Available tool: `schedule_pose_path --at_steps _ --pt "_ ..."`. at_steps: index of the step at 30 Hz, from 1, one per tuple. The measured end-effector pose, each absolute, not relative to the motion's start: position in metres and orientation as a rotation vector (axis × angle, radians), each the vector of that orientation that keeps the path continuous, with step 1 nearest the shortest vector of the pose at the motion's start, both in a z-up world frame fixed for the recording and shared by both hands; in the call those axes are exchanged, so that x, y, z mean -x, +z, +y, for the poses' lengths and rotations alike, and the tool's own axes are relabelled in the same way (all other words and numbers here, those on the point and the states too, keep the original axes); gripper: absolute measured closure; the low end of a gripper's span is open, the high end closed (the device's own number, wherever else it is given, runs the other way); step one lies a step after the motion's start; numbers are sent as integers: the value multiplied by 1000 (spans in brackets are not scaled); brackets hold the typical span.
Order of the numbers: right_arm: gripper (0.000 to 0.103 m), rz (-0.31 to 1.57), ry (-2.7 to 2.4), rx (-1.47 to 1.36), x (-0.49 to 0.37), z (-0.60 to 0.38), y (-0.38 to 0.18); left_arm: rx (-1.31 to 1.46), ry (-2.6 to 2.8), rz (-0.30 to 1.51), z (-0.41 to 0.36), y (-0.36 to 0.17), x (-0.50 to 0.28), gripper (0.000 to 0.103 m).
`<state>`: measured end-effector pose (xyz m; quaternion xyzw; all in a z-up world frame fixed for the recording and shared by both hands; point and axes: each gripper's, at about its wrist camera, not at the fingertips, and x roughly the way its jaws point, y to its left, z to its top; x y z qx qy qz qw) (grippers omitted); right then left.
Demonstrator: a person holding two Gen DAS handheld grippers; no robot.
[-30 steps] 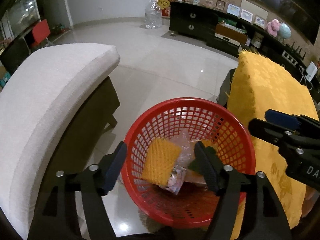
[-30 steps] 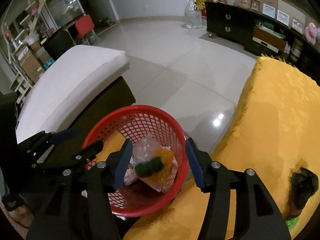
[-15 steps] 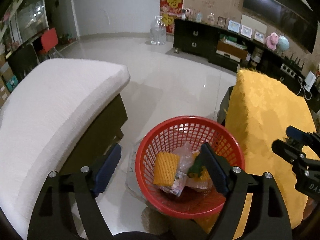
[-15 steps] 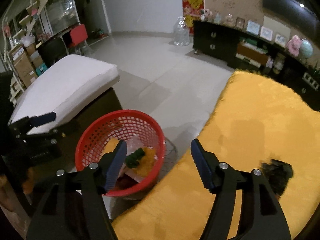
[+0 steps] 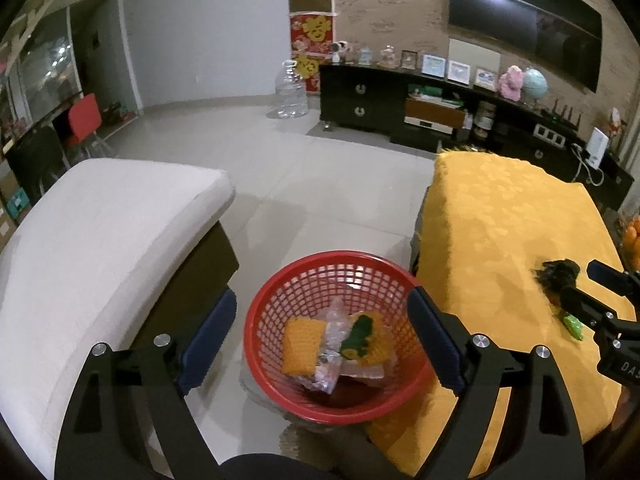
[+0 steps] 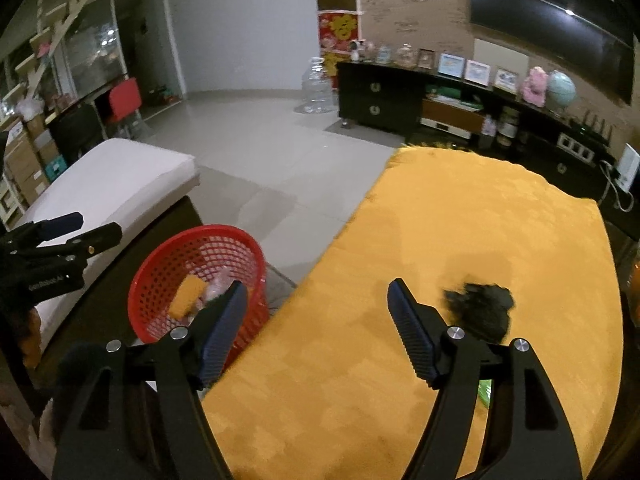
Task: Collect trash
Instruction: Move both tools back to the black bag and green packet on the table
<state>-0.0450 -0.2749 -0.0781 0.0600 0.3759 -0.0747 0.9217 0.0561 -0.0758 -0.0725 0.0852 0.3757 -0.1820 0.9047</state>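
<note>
Sitting on the floor between a white cushioned seat (image 5: 100,240) and the yellow-covered surface (image 5: 500,220), the red mesh basket (image 5: 280,308) holds the collected trash: a yellow textured piece (image 5: 301,344), crumpled clear plastic wrap (image 5: 334,328), and a dark green scrap (image 5: 358,334) lying on more yellow wrapping. Basket wall is open lattice, rim solid red, and it stands upright just beside the surface edge. On the surface itself a black crumpled piece (image 6: 482,306) lies well apart from the basket, with a small green bit (image 5: 573,324) near it; in the right wrist view that green bit is mostly hidden behind the finger.

Left hand-held gripper (image 5: 322,340): jaws spread wide, nothing between the pads, framing the basket from above. Right hand-held gripper (image 6: 316,330): jaws spread, empty, over the yellow surface with the black piece just off its right finger.

Versus a second ago: both sets of jaws have just been opening, no item between them. The left view then sat close over the basket, which filled the frame; now the basket looks smaller and lower. The right view was then centred on the basket; now the basket is off to its left and the yellow surface fills the middle, black piece much nearer centre. Basket contents look unchanged.
</note>
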Motion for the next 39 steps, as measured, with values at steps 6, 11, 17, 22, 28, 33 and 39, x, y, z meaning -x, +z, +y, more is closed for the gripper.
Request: schedule_pose_path --at_steps 6,11,17,22,28,33,39 --pt "33 752 -225 -136 74 -298 -77 -205 -427 767 -100 -70 -43 19" --pt "33 766 -312 -154 105 -329 -86 -228 -493 779 -128 -75 -33 19" --pt "33 789 -422 -195 142 -365 -104 -269 -576 789 -168 -82 -20 19" --pt "33 799 -488 -226 163 -389 -117 -312 -653 787 -207 -89 -7 19" --pt "33 798 -540 -240 173 -409 -128 -374 -729 792 -253 -99 3 19" --pt "33 806 -564 -261 178 -425 -141 -418 -781 803 -289 -107 8 19" --pt "33 809 -586 -300 181 -444 -155 -485 -838 812 -332 -121 12 19"
